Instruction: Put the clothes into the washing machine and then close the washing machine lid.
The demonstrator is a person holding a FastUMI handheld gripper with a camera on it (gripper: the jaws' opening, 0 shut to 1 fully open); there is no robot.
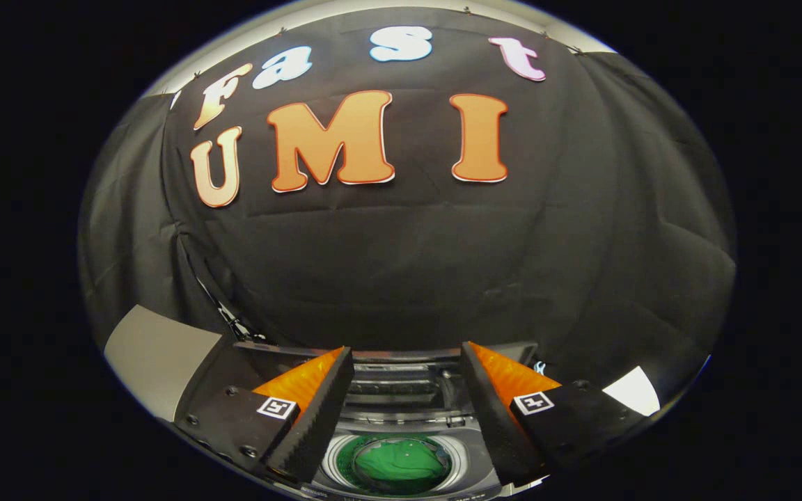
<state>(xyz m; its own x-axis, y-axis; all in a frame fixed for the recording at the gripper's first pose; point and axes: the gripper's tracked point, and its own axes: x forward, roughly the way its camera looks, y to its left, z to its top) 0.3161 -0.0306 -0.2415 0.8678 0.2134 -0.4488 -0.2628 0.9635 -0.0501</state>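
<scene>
Gripper (406, 365) fingers spread apart, nothing betw. them. 1 washing machine (401, 424) below, lid (401, 379) up at far side. 1 green garment (399, 465) lying inside the drum, seen betw. the 2 fingers. Black cloth wall beyond.

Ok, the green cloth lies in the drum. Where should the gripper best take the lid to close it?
Take the lid by its top free edge, coming from above and the front. It stands raised behind the drum opening, just ahead of the open gripper, so that edge seems easiest to reach. The green cloth lies low inside.
</scene>
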